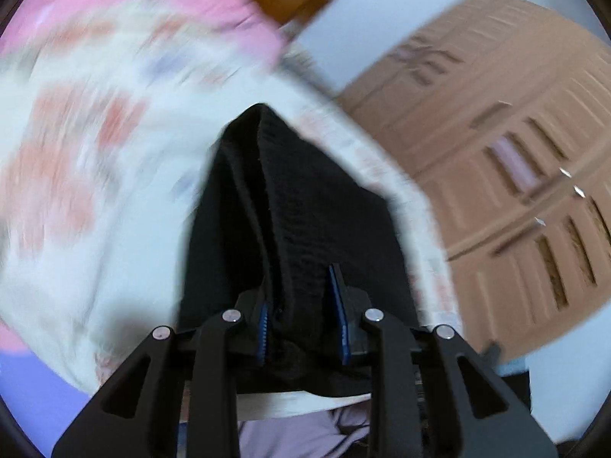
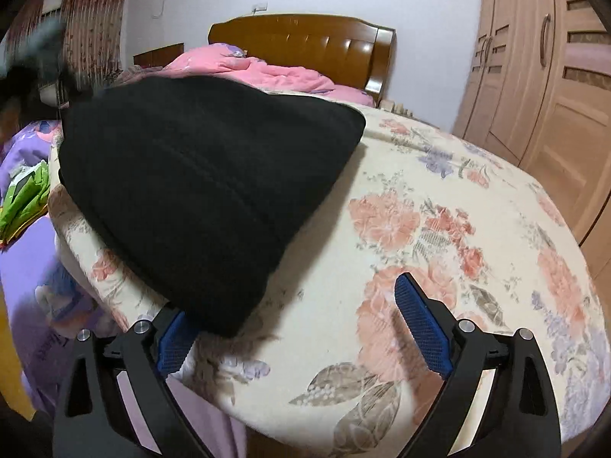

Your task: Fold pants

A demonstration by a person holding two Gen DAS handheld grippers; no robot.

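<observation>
One pair of black pants [image 2: 206, 191], two hand-held grippers in play. Left gripper [image 1: 301, 305]: narrow gap between the blue pads [image 1: 338, 305], a bunched fold of the black fabric [image 1: 290, 206] clamped between them and hanging forward from the jaws. Left view heavily motion-blurred. Right gripper [image 2: 305, 328]: jaws spread wide, nothing between the pads; the left pad [image 2: 173, 347] sits just beside the near hem of the pants, contact not resolvable.

The pants lie as a broad folded mass on a cream floral cover [image 2: 439, 229] draped over a raised rounded surface, occupying its left half; the right half of the cover is bare.

Room: bedroom. One bed with a brown wooden headboard [image 2: 305, 45] behind the work surface, one pink quilt [image 2: 267, 68] piled on it. Light wooden wardrobe [image 2: 542, 87] along the right wall, louvred panels and metal handles. Patterned curtains [image 2: 91, 19] upper left. Purple sheet [image 2: 30, 267] at left carrying one green item [image 2: 26, 198], type unclear. A blurred dark shape crosses the upper left of the right view; not identifiable.
</observation>
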